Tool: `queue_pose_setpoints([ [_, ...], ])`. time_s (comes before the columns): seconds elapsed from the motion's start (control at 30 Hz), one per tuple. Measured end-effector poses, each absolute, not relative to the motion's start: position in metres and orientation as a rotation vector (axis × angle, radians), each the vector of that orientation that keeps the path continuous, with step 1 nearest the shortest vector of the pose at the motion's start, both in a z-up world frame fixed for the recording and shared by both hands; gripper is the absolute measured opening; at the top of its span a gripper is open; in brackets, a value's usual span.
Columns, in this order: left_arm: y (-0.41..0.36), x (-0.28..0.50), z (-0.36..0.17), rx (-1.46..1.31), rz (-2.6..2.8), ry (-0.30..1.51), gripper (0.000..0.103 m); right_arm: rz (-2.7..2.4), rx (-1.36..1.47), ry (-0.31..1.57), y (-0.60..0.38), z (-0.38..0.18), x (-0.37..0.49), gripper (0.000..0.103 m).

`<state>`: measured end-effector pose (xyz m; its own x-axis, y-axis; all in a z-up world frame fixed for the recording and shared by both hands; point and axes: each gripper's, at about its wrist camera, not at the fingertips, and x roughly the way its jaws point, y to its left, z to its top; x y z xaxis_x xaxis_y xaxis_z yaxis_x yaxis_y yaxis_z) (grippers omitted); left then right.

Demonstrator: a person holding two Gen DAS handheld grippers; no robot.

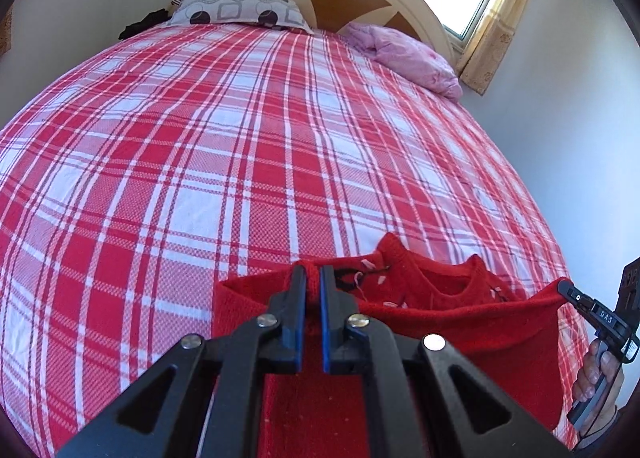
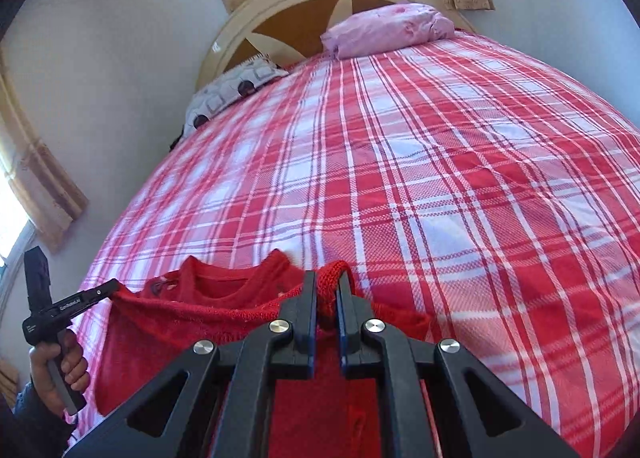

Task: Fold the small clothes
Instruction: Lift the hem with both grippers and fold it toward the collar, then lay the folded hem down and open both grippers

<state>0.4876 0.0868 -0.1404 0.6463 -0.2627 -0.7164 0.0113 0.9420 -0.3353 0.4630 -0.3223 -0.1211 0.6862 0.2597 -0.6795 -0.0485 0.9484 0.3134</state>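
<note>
My left tongs [image 1: 313, 276] and right tongs [image 2: 327, 290] each pinch the red sweater's [image 1: 460, 322] edge, stretched above the bed [image 1: 240, 138]. Right handle reads "DAS".

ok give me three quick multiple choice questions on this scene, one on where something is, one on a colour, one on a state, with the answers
1. Where does the purple pillow lie?
A. at the headboard end of the bed
B. on the floor
C. on top of the sweater

2. What colour is the sweater?
A. blue
B. red
C. white

3. How do the left tongs and the right tongs stand?
A. both wide open, holding nothing
B. only one grips cloth
C. each closed on an edge of the sweater

Answers:
1 A, it rests against the headboard on the checked bedspread.
2 B, the knit is red throughout.
3 C, each wrist view shows red knit pinched between the fingers, with the garment stretched between them.
</note>
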Motion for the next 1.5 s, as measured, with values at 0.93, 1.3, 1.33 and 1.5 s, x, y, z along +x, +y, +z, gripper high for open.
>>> queue_pose_setpoints([
  [0.93, 0.033, 0.479, -0.157, 0.009, -0.092, 0.922, 0.054, 0.345, -0.205, 1.124, -0.195, -0.172, 0.48, 0.044],
  [1.3, 0.059, 0.517, -0.176, -0.043, 0.109, 0.97, 0.068, 0.115, 0.125, 1.089, -0.234, -0.174, 0.533, 0.045],
  [1.33, 0.06, 0.509, -0.171, -0.055, 0.098, 0.953, 0.068, 0.097, 0.106, 1.072, -0.232, -0.17, 0.528, 0.045],
  [1.5, 0.071, 0.453, -0.143, -0.103, 0.032, 0.841, 0.07, 0.141, 0.044, 0.992, -0.245, -0.143, 0.469, 0.047],
])
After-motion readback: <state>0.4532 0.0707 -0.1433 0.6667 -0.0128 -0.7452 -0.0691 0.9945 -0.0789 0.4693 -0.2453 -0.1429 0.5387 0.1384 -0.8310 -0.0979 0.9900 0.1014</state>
